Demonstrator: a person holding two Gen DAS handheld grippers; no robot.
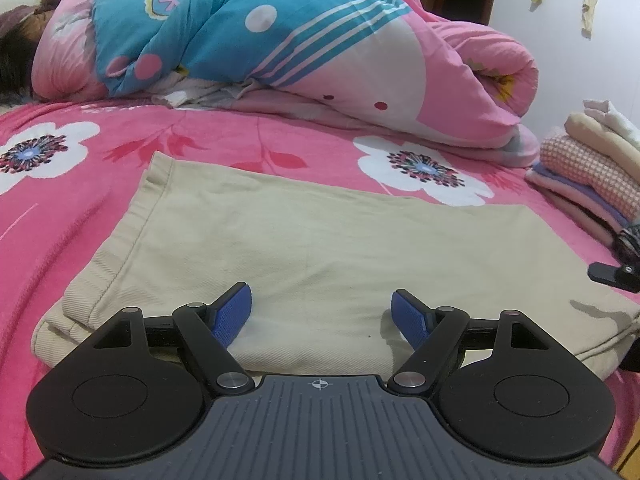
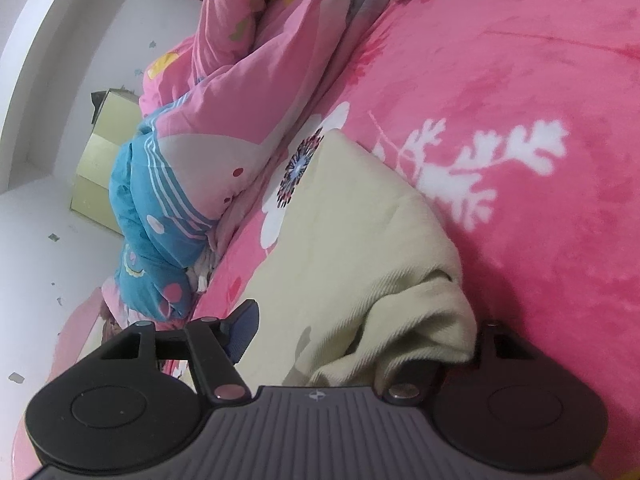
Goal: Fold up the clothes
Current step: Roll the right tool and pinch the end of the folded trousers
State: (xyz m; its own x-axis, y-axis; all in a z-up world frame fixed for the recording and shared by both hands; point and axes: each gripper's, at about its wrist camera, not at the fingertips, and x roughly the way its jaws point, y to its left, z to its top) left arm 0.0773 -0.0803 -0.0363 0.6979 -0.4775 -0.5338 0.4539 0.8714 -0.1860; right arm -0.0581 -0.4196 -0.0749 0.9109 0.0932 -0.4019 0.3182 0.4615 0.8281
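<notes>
A beige garment (image 1: 320,232) lies folded flat on the pink flowered bed cover (image 1: 80,220). My left gripper (image 1: 322,312) hovers open over the garment's near edge, and nothing sits between its blue pads (image 1: 236,316). In the right wrist view, rolled sideways, the garment (image 2: 352,240) has a bunched corner lying inside my right gripper (image 2: 360,320). The jaws stand wide. One blue pad (image 2: 242,332) is clear of the cloth, and the other finger is hidden under the fold. A black part of the right gripper (image 1: 616,276) shows at the garment's right end.
A rolled pink and blue quilt (image 1: 280,40) lies along the back of the bed, also seen as the quilt (image 2: 224,120). A stack of folded clothes (image 1: 588,168) sits at the right. A pale cabinet (image 2: 96,168) stands by the wall.
</notes>
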